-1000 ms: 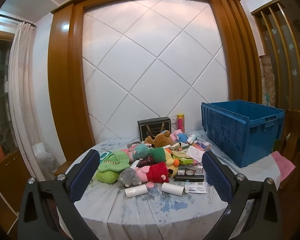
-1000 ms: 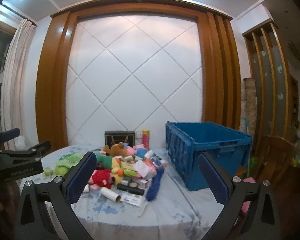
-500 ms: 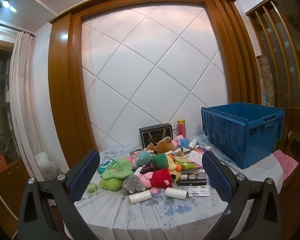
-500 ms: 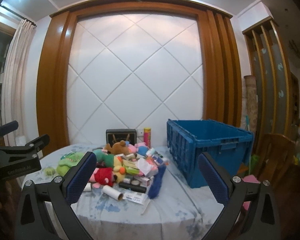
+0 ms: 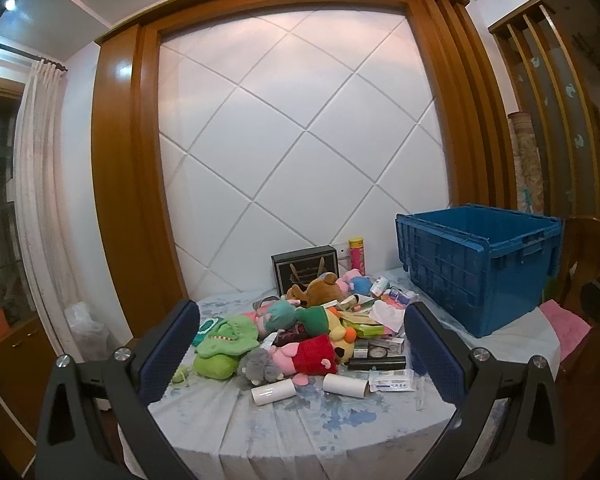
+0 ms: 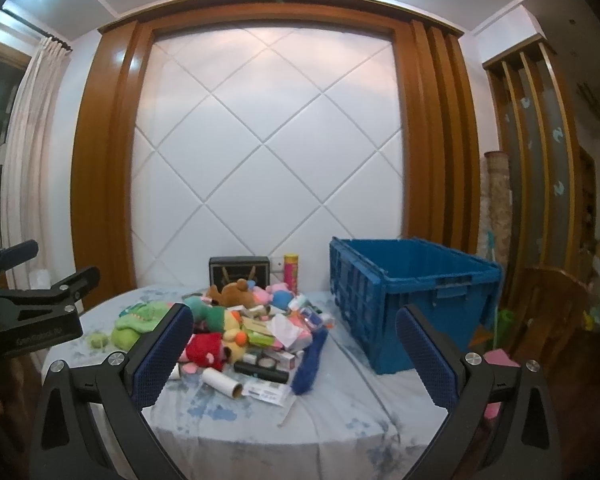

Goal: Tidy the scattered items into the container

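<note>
A heap of soft toys, small boxes and paper rolls lies on a round table with a pale blue cloth (image 5: 300,420). It includes a green plush (image 5: 224,340), a red-dressed pig doll (image 5: 308,360), a brown bear (image 5: 320,286) and white rolls (image 5: 272,393). An open blue crate (image 5: 476,264) stands at the table's right, also in the right wrist view (image 6: 408,292). My left gripper (image 5: 300,344) is open and empty, short of the table's front edge. My right gripper (image 6: 294,348) is open and empty, also held back from the table. A blue brush (image 6: 310,356) lies by the heap.
A black box (image 5: 305,268) and a pink tube (image 5: 356,256) stand at the back by the white panelled wall. A pink cloth (image 5: 566,326) lies right of the crate. A wooden chair (image 6: 556,308) stands at right. The left gripper's body (image 6: 32,316) shows at left.
Both wrist views have tilted upward and drawn back slightly, so the table and heap sit lower in frame. Both grippers stay open; nothing on the table moved.
</note>
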Demonstrator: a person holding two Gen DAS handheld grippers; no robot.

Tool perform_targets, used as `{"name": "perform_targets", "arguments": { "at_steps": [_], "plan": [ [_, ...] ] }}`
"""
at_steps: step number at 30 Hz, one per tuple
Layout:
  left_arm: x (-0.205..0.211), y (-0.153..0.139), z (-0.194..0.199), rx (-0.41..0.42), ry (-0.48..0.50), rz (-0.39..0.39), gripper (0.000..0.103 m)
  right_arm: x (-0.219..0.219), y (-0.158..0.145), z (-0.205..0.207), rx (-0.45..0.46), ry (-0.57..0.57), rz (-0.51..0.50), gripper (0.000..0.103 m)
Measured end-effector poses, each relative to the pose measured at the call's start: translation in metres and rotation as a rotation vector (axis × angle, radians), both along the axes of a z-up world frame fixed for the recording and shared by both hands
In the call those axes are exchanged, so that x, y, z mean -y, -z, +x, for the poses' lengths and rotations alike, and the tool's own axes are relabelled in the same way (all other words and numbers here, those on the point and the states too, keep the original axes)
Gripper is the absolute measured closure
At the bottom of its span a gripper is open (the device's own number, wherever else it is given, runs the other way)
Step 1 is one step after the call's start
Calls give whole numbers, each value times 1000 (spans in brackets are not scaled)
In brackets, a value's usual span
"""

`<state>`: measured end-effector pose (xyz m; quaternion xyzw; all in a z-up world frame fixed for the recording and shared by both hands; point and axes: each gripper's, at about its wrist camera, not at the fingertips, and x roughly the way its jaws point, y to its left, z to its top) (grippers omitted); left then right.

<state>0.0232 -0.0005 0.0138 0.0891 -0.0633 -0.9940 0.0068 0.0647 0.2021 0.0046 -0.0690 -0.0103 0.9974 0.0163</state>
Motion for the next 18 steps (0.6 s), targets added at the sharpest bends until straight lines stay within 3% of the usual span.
{"name": "perform_targets", "arguments": {
  "at_steps": [18],
  "plan": [
    [5, 10, 7, 5, -6, 19, 0, 10, 4, -1, 12, -10, 1, 0]
  ]
}}
